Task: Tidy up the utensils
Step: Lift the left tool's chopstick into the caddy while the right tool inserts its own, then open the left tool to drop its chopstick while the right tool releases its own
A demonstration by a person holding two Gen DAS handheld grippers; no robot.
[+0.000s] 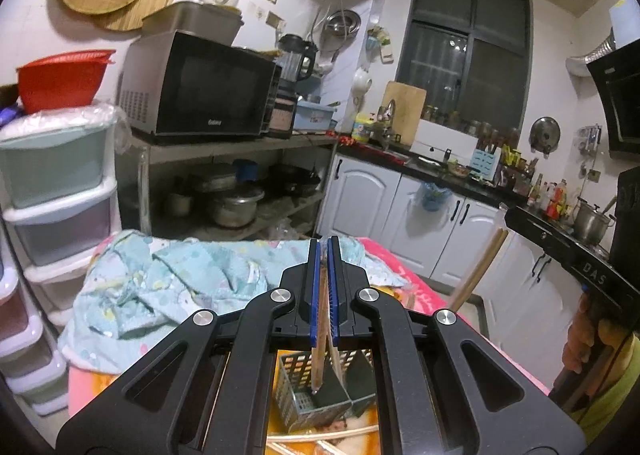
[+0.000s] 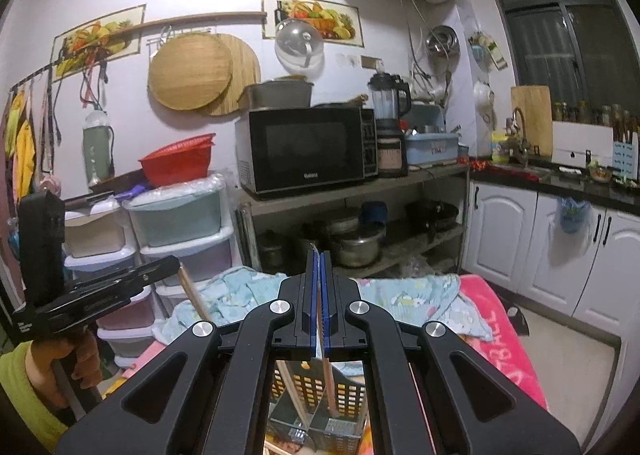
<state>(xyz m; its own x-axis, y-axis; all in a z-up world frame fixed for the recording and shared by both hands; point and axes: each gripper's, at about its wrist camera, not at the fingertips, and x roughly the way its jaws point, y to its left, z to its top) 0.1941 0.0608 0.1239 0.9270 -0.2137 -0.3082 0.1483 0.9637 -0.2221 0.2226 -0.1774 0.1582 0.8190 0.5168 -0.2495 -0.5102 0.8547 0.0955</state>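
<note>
- While both point over the table (image 1: 424,295), the left tongs (image 1: 324,251) clamp chopsticks (image 1: 320,359) above the slotted utensil basket (image 1: 296,387).
- The right tongs (image 2: 319,259) grip one chopstick (image 2: 329,383) over it.
- Only the left view shows loose chopsticks (image 1: 320,435) lying below.

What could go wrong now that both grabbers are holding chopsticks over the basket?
1. The left gripper pinches its chopsticks with the tips right at the utensil basket divider; they might catch on it instead of sliding in.
2. The right gripper holds a chopstick over the same small basket, so the two could bump.
3. Loose chopsticks lie beside the basket on the table and might get knocked off.
</note>
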